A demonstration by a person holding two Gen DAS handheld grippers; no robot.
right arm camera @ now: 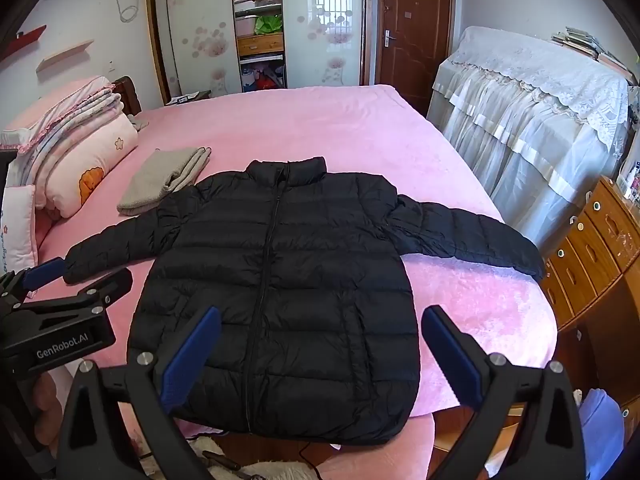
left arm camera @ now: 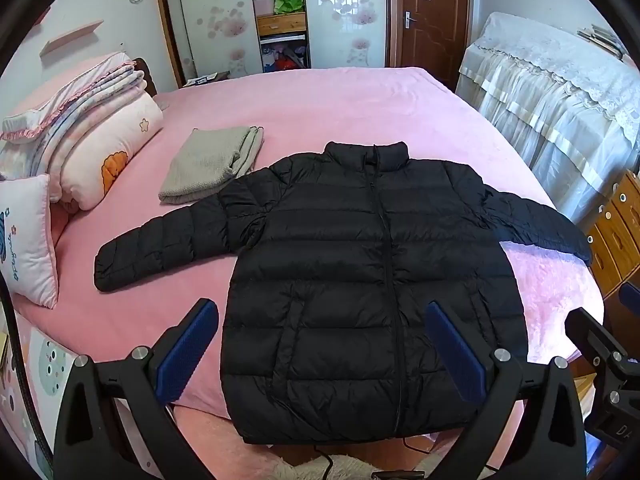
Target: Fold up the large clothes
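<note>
A black puffer jacket [left arm camera: 360, 264] [right arm camera: 280, 280] lies flat and zipped on the pink bed [left arm camera: 320, 104] [right arm camera: 304, 120], collar away from me, both sleeves spread out to the sides. My left gripper [left arm camera: 320, 344] hovers open above the jacket's lower hem, blue pads wide apart, nothing between them. My right gripper [right arm camera: 320, 356] is likewise open over the hem area and holds nothing. The left gripper [right arm camera: 52, 292] also shows at the left edge of the right wrist view, near the left sleeve's cuff. The right gripper's fingers [left arm camera: 592, 336] appear at the right edge of the left wrist view.
A folded grey garment [left arm camera: 212, 164] [right arm camera: 164, 180] lies beside the jacket's left shoulder. Folded quilts [left arm camera: 88, 136] and a pillow [left arm camera: 28, 240] sit at the bed's left. A lace-covered piece of furniture [left arm camera: 552, 92] and a wooden drawer chest [right arm camera: 592, 248] stand on the right.
</note>
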